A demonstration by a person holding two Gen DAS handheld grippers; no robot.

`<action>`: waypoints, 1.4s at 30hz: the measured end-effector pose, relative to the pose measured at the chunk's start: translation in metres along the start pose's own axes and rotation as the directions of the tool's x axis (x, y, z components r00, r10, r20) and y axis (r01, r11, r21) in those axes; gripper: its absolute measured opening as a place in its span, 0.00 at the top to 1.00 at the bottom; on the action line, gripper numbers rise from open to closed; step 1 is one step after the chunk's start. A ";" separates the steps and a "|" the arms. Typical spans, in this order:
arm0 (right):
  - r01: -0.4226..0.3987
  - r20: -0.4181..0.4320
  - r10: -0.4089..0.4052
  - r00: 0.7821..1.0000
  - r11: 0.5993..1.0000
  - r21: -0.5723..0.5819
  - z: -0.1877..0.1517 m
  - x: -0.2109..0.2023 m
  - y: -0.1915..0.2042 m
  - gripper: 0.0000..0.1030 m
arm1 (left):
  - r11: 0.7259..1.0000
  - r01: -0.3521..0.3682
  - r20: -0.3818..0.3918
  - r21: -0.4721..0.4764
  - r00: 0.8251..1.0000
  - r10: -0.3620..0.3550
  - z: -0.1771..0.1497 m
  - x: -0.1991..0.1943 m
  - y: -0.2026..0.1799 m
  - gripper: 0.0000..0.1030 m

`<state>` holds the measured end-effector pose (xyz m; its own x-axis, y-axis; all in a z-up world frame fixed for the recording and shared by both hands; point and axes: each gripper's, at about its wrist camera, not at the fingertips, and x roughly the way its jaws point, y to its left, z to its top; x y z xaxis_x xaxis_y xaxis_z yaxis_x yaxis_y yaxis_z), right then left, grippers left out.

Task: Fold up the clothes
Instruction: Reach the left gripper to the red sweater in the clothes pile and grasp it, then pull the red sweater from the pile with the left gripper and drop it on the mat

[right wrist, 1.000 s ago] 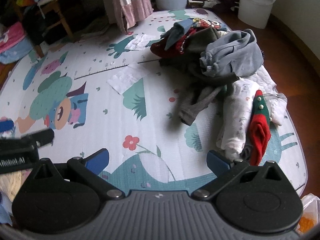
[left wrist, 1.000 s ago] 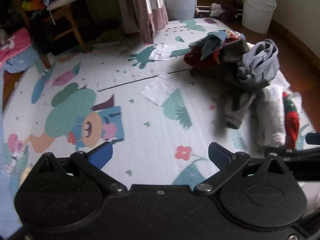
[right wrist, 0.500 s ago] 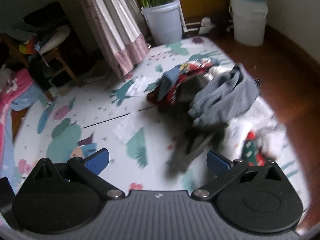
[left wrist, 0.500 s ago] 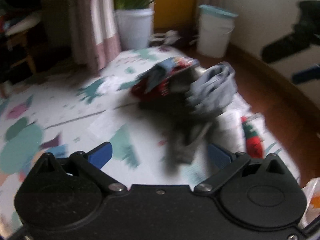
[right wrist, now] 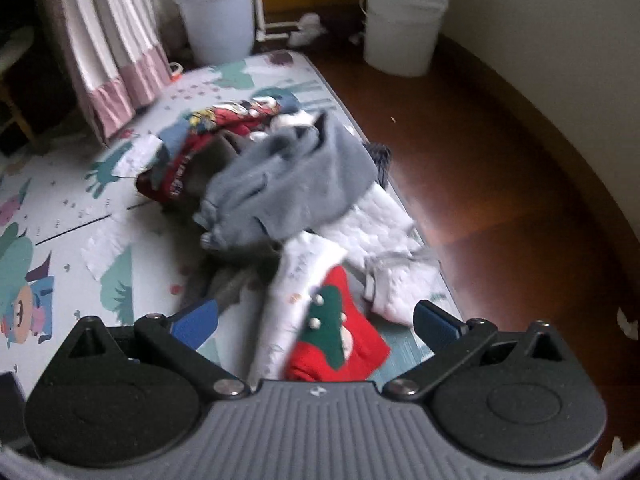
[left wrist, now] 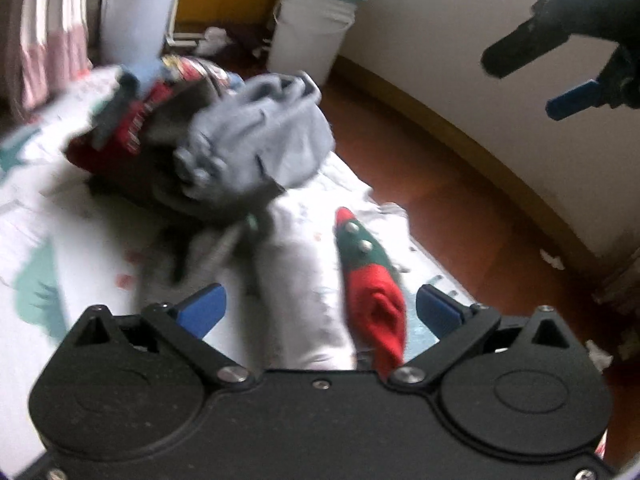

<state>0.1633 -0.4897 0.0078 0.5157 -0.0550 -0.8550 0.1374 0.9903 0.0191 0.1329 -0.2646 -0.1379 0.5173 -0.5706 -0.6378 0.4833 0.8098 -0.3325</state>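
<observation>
A heap of clothes lies on the right end of a cartoon play mat [right wrist: 60, 184]. On top sits a crumpled grey garment [left wrist: 260, 136] [right wrist: 288, 184], with a red printed one [left wrist: 132, 128] [right wrist: 208, 140] behind it. In front lie a white patterned garment [left wrist: 304, 272] [right wrist: 292, 280] and a red and green knit piece [left wrist: 372, 292] [right wrist: 340, 344]. My left gripper [left wrist: 320, 312] is open, hovering above the white and red pieces. My right gripper [right wrist: 316, 322] is open over the red and green piece, holding nothing. It also shows high at the right in the left wrist view [left wrist: 560, 76].
A white bucket with a teal lid [left wrist: 312, 28] [right wrist: 404, 20] and a white plant pot [left wrist: 132, 12] [right wrist: 216, 20] stand beyond the mat. A pink-hemmed curtain [right wrist: 112, 48] hangs at the left. Brown wood floor [right wrist: 500, 160] runs along the curved wall at the right. A white quilted garment [right wrist: 384, 216] reaches the mat's edge.
Both grippers have swung right and come in over the clothes heap; the open mat has left the middle of the views. The right gripper now appears in the left wrist view. Both stay open.
</observation>
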 end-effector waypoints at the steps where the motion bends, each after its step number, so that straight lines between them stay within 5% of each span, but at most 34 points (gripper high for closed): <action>1: 0.002 -0.004 -0.002 1.000 1.000 0.004 -0.001 0.002 -0.002 0.00 | 1.000 0.013 -0.001 -0.008 1.000 -0.013 -0.003 0.007 0.000 0.02; 6: 0.045 -0.023 -0.046 0.999 0.998 -0.045 -0.005 0.013 -0.001 0.00 | 0.996 0.084 -0.011 -0.024 0.996 -0.084 -0.011 0.044 -0.004 0.08; 8: 0.074 -0.027 -0.075 0.997 0.997 -0.036 -0.003 0.016 -0.001 0.00 | 0.994 0.101 -0.021 -0.034 0.995 -0.102 -0.010 0.058 -0.005 0.23; 12: 0.069 -0.008 -0.068 0.998 0.996 0.061 0.006 0.011 -0.009 0.00 | 0.991 0.125 -0.054 -0.047 0.990 -0.127 -0.009 0.087 -0.012 0.38; 17: 0.092 0.013 -0.093 0.996 0.992 0.091 0.010 0.009 -0.011 0.00 | 0.995 0.097 -0.128 -0.014 0.987 -0.098 -0.012 0.120 -0.025 0.77; 19: 0.089 0.012 -0.090 0.996 0.991 0.097 0.010 0.008 -0.010 0.00 | 0.996 0.095 -0.132 0.002 0.987 -0.094 -0.012 0.122 -0.029 0.84; 26: 0.070 0.055 -0.080 0.995 0.986 0.153 0.014 -0.006 -0.021 0.00 | 0.968 0.241 -0.031 -0.075 0.969 -0.243 0.013 0.045 -0.018 0.87; 33: -0.066 0.135 0.024 0.991 0.946 0.318 0.016 -0.035 -0.043 0.00 | 0.910 0.392 0.085 -0.137 0.920 -0.383 0.040 -0.035 -0.006 0.87; 37: -0.121 0.157 0.072 0.985 0.937 0.328 0.017 -0.040 -0.029 0.00 | 0.945 0.319 0.038 -0.066 0.948 -0.317 0.049 -0.098 0.024 0.87; 42: -0.145 0.118 0.123 0.985 0.968 0.203 0.021 -0.029 0.027 0.00 | 0.983 0.155 -0.103 0.101 0.984 -0.144 0.027 -0.155 0.055 0.87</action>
<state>0.1701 -0.4644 0.0439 0.6248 0.0527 -0.7790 0.2296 0.9412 0.2478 0.0979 -0.1350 -0.0384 0.3669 -0.6645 -0.6510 0.6266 0.6938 -0.3550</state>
